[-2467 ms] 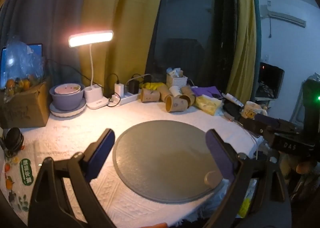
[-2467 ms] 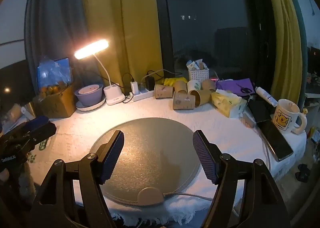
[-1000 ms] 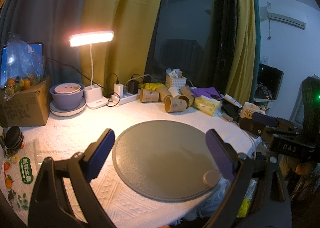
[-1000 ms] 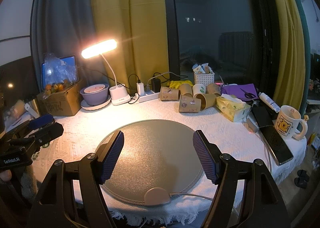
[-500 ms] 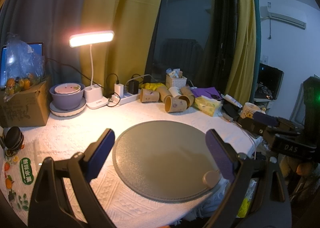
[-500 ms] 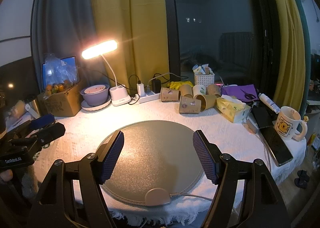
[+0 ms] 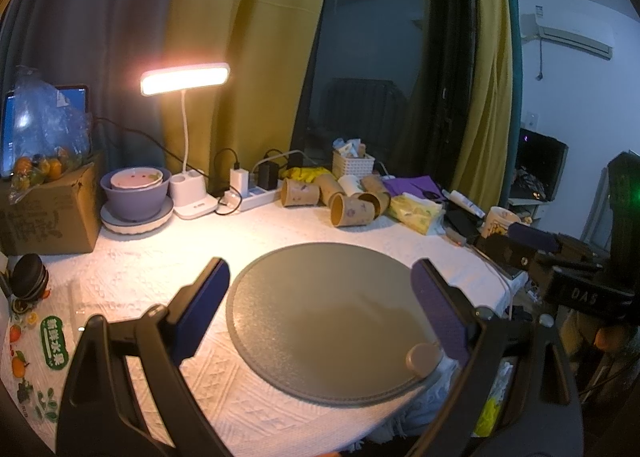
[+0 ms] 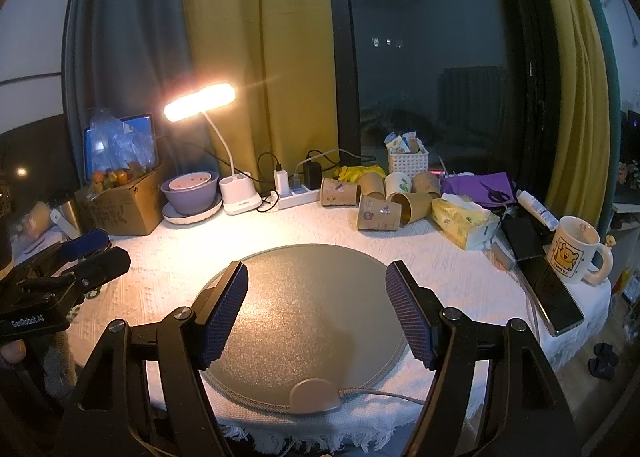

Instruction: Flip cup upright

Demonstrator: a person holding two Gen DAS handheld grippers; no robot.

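Both grippers hover empty over the near edge of the desk: the right gripper (image 8: 316, 315) has its blue-padded jaws spread wide apart with nothing between them, and the left gripper (image 7: 320, 309) is likewise spread wide and holds nothing. Directly beneath and ahead of both lies a round grey mat (image 8: 304, 309) on the white textured tablecloth (image 8: 160, 281) that covers the desk, with a small beige tab and cord at its near rim; nothing stands on the mat. Well beyond it, toward the back of the desk, sits a cluster of brown paper cups (image 8: 380, 211); several lie on their sides, the nearest of them a stickered brown cup (image 7: 352, 210) lying with its mouth toward the left. Among them is a white paper cup (image 8: 398, 183) whose pose I cannot make out. Around the cluster are a white mesh basket (image 8: 408, 161), a yellow tissue pack (image 8: 460, 221) and a lit white desk lamp (image 8: 200, 101), with a cartoon-print ceramic mug (image 8: 572, 255) upright far right. As I judge it, the task is at its very start: no cup has been grasped or turned, so reaching, gripping, rotating and setting one down upright all remain.
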